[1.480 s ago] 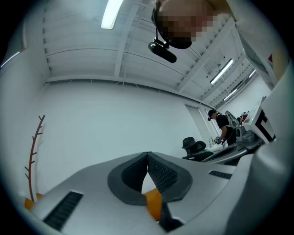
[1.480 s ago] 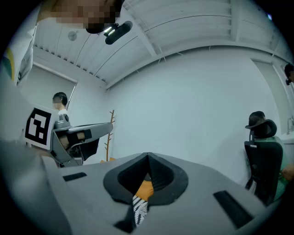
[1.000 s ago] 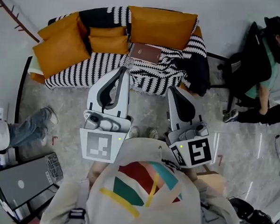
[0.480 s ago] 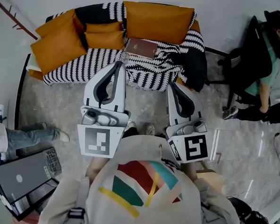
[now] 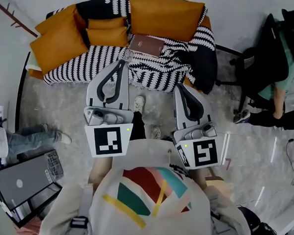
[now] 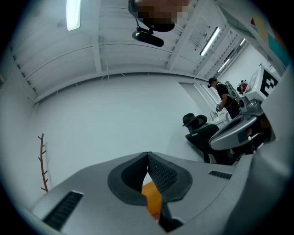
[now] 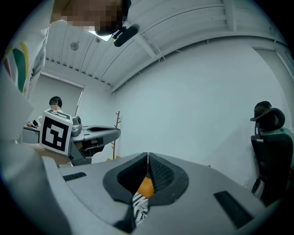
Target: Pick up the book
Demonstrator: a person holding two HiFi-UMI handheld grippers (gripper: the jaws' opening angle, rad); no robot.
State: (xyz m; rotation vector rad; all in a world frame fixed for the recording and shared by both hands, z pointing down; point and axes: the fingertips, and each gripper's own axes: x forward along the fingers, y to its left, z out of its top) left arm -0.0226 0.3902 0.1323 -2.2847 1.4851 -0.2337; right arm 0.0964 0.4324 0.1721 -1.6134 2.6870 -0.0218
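Note:
A brown book [image 5: 147, 45] lies flat on the black-and-white striped blanket [image 5: 90, 66] of a sofa, in front of a big orange cushion [image 5: 164, 18]. My left gripper [image 5: 121, 63] points at the sofa's front edge, below and left of the book, jaws shut with nothing held. My right gripper [image 5: 180, 87] hangs over the floor just short of the sofa, below and right of the book, also shut and empty. In the left gripper view the left gripper [image 6: 148, 153] has its pads together, with orange cushion showing behind. The right gripper [image 7: 147, 155] looks the same in the right gripper view.
More orange cushions [image 5: 57, 37] fill the sofa's left end. A person sits in a black office chair [image 5: 259, 62] at the right. Another person's legs [image 5: 34, 136] reach in from the left, near an open laptop [image 5: 21, 184]. My own shoe [image 5: 139, 103] is on the marble floor.
Both grippers have come nearer to the sofa, and the left tip now overlaps its front edge. My foot has stepped forward. The legs at the left have shifted.

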